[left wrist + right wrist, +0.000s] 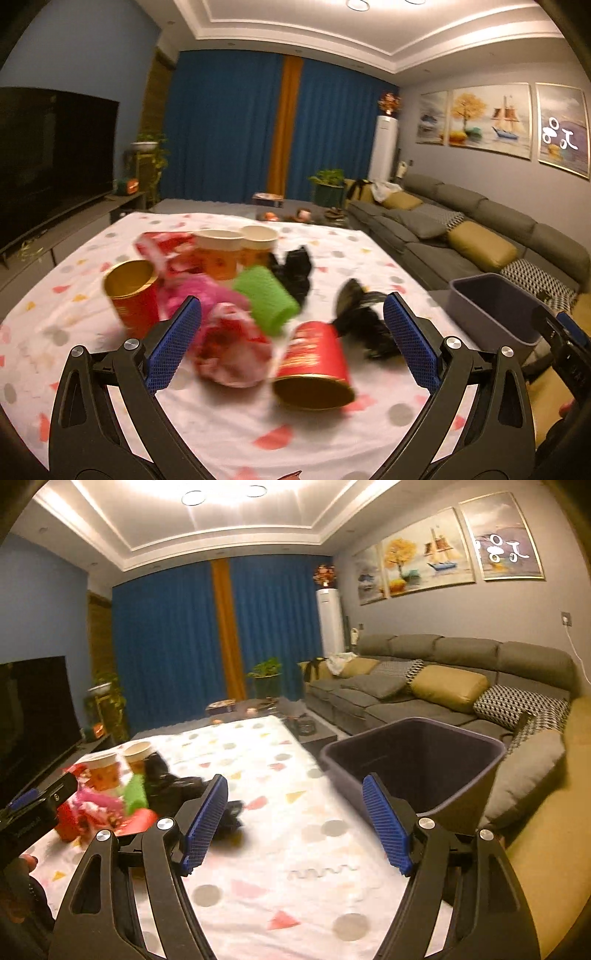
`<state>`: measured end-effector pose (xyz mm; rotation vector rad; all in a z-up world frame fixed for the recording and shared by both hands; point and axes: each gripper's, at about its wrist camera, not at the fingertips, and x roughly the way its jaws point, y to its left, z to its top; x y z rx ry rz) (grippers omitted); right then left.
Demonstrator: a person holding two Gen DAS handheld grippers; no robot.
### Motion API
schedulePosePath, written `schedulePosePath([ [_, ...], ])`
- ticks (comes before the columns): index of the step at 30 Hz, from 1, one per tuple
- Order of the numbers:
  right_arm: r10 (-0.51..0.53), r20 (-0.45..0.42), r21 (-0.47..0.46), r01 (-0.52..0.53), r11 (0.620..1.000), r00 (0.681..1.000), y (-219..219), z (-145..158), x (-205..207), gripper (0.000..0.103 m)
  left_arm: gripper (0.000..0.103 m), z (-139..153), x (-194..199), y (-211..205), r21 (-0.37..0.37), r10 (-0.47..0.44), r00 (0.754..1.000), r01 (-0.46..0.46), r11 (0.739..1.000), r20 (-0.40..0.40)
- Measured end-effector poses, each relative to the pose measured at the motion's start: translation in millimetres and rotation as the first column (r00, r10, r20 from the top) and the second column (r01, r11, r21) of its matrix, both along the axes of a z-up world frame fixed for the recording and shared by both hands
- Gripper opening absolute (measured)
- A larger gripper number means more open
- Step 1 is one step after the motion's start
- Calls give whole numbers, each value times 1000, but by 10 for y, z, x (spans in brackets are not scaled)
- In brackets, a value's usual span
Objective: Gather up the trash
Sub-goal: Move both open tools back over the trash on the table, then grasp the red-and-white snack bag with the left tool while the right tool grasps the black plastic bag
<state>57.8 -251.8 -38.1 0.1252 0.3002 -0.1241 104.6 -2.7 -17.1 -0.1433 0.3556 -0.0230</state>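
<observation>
Red cans, paper cups (236, 253) and wrappers crowd the tabletop (229, 428) at frame centre; my left tool (291, 334) and right tool (295, 821) gape empty; grey bin (413, 760), right, looks unfilled.

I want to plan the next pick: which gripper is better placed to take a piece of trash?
Probably left: the open left gripper faces the red can; the right gripper faces bare cloth and the bin.
</observation>
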Motion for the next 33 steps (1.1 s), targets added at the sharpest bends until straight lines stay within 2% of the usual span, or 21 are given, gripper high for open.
schedulePosePath([
  [5, 53, 5, -11, -53, 999, 999, 253, 15, 38, 74, 97, -47, -103, 307, -4, 51, 999, -51, 999, -3],
  [12, 106, -6, -25, -106, 994, 994, 513, -21, 143, 74, 97, -179, -117, 528, 3, 69, 997, -69, 998, -26],
  [18, 128, -21, -33, -129, 991, 992, 623, -60, 231, 74, 87, -305, 66, 507, 6, 40, 995, -39, 999, -88],
  [24, 142, -30, -40, -143, 989, 989, 688, -82, 319, 74, 69, -378, 363, 446, 18, 17, 990, -15, 1000, -137],
  [27, 144, -37, -39, -145, 989, 989, 700, -99, 394, 74, 57, -430, 524, 425, 6, -6, 983, 7, 1000, -184],
  [29, 144, -41, -39, -146, 989, 989, 706, -107, 450, 74, 45, -467, 620, 407, 6, -12, 976, 14, 1000, -219],
  [33, 146, -59, -35, -148, 988, 988, 731, -135, 614, 74, 32, -516, 717, 382, -7, -27, 969, 27, 1000, -246],
])
